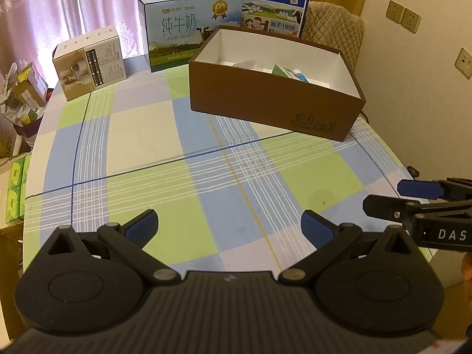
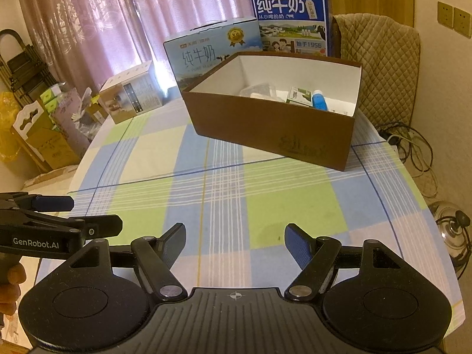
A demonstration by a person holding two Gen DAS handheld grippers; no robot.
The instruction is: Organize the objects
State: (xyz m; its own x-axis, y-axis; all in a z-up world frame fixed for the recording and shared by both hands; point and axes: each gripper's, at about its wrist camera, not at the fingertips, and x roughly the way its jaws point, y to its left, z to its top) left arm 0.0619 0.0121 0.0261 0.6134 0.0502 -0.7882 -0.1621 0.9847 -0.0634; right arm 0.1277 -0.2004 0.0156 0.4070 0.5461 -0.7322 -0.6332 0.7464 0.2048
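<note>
An open brown cardboard box [image 1: 274, 106] with a white inside stands at the far right of the table; it also shows in the right wrist view [image 2: 274, 129]. Inside lie a clear plastic container [image 2: 258, 90], a green-and-white carton [image 2: 299, 96] and a blue bottle [image 2: 320, 100]. My left gripper [image 1: 230, 227] is open and empty, low over the near tablecloth. My right gripper [image 2: 235, 244] is open and empty beside it. Each gripper shows at the edge of the other's view: the right one [image 1: 395, 197], the left one [image 2: 88, 215].
The table has a blue, green and white checked cloth [image 1: 183, 159]. At its far side stand a white product box [image 1: 91, 63], a light-blue milk carton case [image 1: 188, 32] and a dark-blue milk case [image 1: 273, 3]. A quilted chair [image 2: 383, 59] stands behind; clutter lies on the floor at left.
</note>
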